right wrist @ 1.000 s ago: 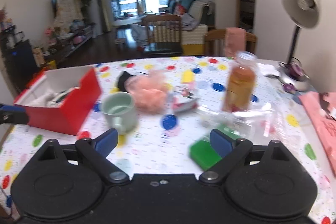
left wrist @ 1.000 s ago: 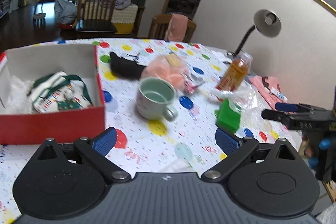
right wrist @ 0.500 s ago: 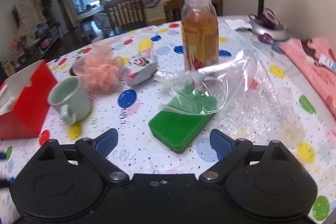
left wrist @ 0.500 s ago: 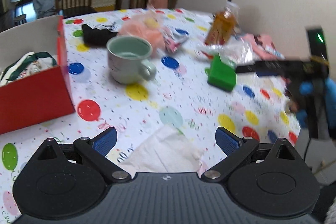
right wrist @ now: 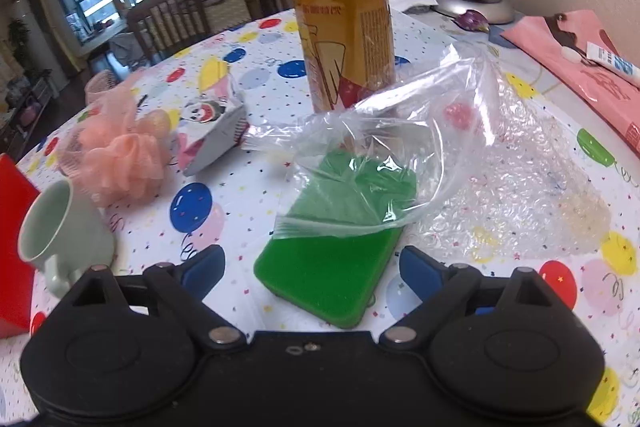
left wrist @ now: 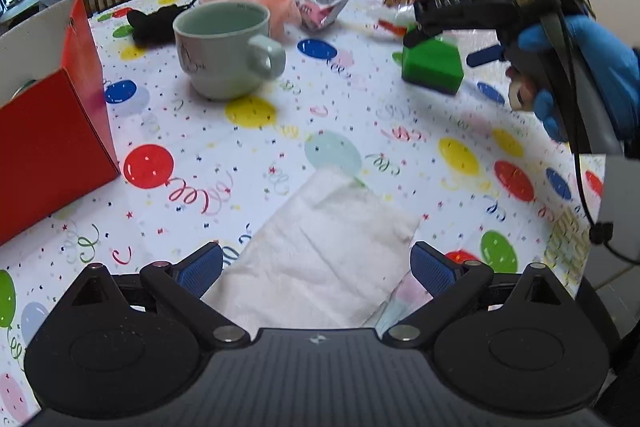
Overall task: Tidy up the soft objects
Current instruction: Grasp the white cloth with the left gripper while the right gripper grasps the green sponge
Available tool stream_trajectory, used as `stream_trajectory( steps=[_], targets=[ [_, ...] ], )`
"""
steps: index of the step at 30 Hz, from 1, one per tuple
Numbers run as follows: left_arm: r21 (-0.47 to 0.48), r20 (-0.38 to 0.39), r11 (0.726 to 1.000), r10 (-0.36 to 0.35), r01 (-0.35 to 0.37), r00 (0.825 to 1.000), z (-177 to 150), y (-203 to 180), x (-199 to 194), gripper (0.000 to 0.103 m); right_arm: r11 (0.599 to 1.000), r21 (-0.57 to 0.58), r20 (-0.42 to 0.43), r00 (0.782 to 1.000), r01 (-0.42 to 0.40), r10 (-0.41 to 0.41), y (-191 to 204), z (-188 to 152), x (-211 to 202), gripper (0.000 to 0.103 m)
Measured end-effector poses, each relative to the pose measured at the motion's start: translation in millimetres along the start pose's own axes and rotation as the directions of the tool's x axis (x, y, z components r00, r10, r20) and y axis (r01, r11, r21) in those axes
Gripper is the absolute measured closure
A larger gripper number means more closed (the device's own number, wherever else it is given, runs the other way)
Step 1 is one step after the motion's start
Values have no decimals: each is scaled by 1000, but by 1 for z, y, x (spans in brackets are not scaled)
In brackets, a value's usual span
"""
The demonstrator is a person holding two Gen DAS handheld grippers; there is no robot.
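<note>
Left wrist view
Left gripper (left wrist: 316,265): fingers spread wide, grasping nothing, low over the table (left wrist: 256,147).
White cloth (left wrist: 320,247): flat on the table, its near end between the two fingers.
Mug (left wrist: 222,47): upright past the cloth, beside the red box (left wrist: 48,135) at the left edge.
Right gripper (left wrist: 460,27): held by a blue-gloved hand (left wrist: 588,75), over the green sponge (left wrist: 432,65).

Right wrist view
Right gripper (right wrist: 312,269): fingers released, one on each side of the green sponge (right wrist: 332,267), not touching it.
Plastic bag (right wrist: 380,163): covers the sponge's far half.
Bottle (right wrist: 344,27): upright behind the bag.
Pink bath puff (right wrist: 120,163): to the left, near the mug (right wrist: 60,231).
</note>
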State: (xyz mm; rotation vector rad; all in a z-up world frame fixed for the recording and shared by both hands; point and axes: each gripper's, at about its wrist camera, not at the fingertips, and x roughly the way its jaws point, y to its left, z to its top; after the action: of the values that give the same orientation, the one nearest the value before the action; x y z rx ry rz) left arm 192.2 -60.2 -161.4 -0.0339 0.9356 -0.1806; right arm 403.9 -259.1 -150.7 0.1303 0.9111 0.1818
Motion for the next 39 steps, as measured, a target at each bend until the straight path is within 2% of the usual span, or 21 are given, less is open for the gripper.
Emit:
stream_trajectory(
  steps=[7, 14, 20, 22, 27, 28, 30, 36, 39],
  targets=[
    [24, -23, 999, 36, -36, 999, -5, -1, 15, 2, 997, 55, -16, 999, 52, -51, 2, 3, 18, 9],
    [6, -49, 996, 84, -84, 995, -8, 2, 27, 2, 997, 19, -42, 997, 72, -71, 3, -3, 29, 10],
    [15, -52, 994, 105, -104, 993, -8, -2, 29, 4, 997, -18, -48, 996, 78, -78, 8, -6, 29, 17],
    [8, -51, 994, 106, -106, 993, -7, -1, 29, 11, 995, -31, -44, 995, 90, -92, 9, -6, 28, 21],
    [8, -37, 994, 108, -108, 993, -4, -4, 23, 49, 994, -54, -45, 994, 100, -102, 10, -7, 26, 23],
    [9, -37, 995, 104, -104, 994, -3, -6, 22, 52, 993, -57, -47, 994, 99, -102, 11, -8, 26, 23],
    [17, -38, 995, 94, -94, 995, -1, -9, 21, 65, 993, -64, -48, 994, 96, -99, 11, -9, 24, 24],
    [-11, -47, 997, 71, -71, 996, 3, -10, 22, 76, 994, -84, -50, 996, 67, -72, 10, -14, 15, 25],
    [-41, -48, 997, 62, -64, 997, 4, -7, 22, 78, 993, -110, -46, 998, 42, -47, 9, -18, 7, 26]
  ],
)
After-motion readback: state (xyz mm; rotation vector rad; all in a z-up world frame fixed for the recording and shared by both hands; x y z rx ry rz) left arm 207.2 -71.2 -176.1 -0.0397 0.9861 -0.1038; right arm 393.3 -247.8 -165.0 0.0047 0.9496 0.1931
